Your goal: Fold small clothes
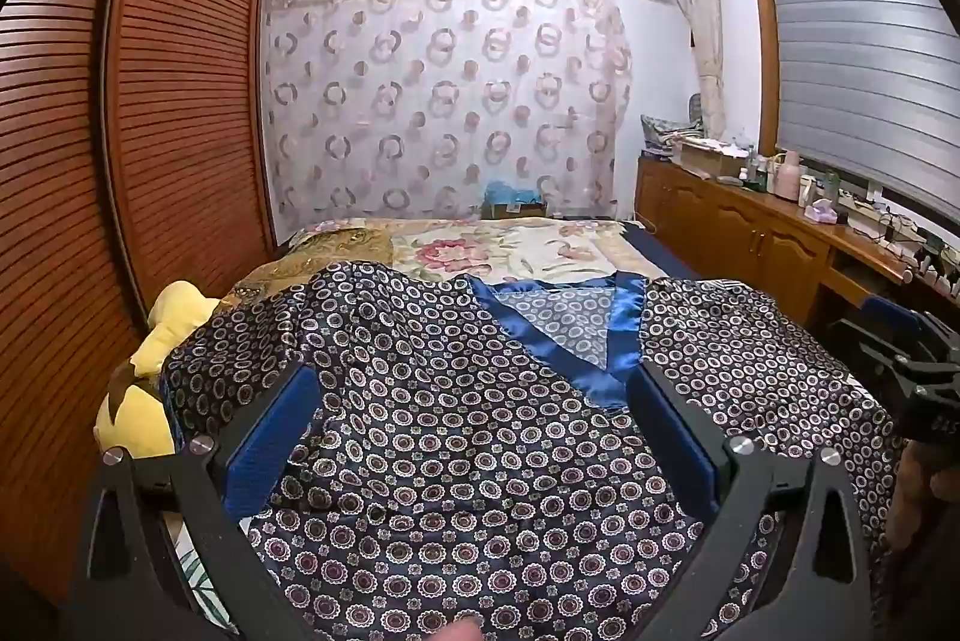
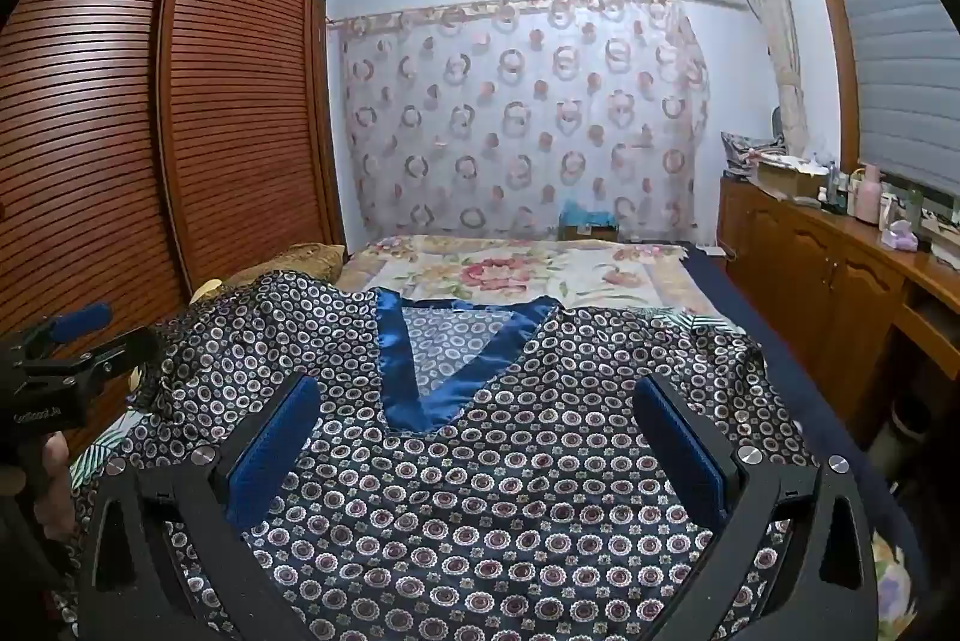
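The left gripper (image 1: 474, 401) and right gripper (image 2: 477, 410) both hover with fingers spread wide, pinching nothing, above a dark circle-patterned satin top (image 2: 480, 509). The top lies spread on the bed (image 2: 516, 275), its blue V-neckline (image 2: 414, 389) facing up.

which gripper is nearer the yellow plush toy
Left. The left gripper hovers open over the shirt beside the yellow plush toy; the right gripper sits farther right, past the blue collar.

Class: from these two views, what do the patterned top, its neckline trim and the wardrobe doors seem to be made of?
Patterned top: likely thin satin-like cloth, with a soft sheen and limp folds. Neckline trim: glossier blue satin ribbon, with bright highlights. Wardrobe doors: reddish-brown slatted wood or wood-look, semi-gloss.
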A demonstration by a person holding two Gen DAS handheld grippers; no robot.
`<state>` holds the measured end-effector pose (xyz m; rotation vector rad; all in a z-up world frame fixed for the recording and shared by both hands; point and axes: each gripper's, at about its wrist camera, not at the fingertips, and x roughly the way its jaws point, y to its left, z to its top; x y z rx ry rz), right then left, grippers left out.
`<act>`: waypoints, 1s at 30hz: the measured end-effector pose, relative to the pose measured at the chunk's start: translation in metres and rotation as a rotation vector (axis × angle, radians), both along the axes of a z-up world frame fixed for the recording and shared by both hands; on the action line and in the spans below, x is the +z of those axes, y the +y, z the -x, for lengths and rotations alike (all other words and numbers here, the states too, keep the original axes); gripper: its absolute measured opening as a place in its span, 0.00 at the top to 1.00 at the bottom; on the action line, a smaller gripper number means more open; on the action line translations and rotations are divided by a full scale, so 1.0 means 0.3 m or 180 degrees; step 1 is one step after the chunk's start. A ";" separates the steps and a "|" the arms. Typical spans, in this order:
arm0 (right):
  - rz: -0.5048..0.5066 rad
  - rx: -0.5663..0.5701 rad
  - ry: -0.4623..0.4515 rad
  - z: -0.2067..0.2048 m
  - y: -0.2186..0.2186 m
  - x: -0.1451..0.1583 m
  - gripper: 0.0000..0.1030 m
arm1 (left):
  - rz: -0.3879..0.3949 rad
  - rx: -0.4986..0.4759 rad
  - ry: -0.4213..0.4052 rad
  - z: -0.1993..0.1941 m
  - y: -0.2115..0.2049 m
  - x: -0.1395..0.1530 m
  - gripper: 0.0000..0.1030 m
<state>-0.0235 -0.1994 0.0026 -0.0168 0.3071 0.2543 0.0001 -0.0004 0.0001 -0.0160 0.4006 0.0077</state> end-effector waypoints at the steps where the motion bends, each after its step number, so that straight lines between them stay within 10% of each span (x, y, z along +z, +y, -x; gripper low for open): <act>1: -0.0003 0.0001 0.0002 0.000 0.001 0.000 0.00 | 0.0000 -0.0002 0.0001 0.000 -0.001 0.000 0.00; 30: -0.0028 -0.0030 -0.0025 0.015 0.003 0.000 0.00 | -0.0003 -0.0006 -0.0030 0.011 0.002 0.002 0.00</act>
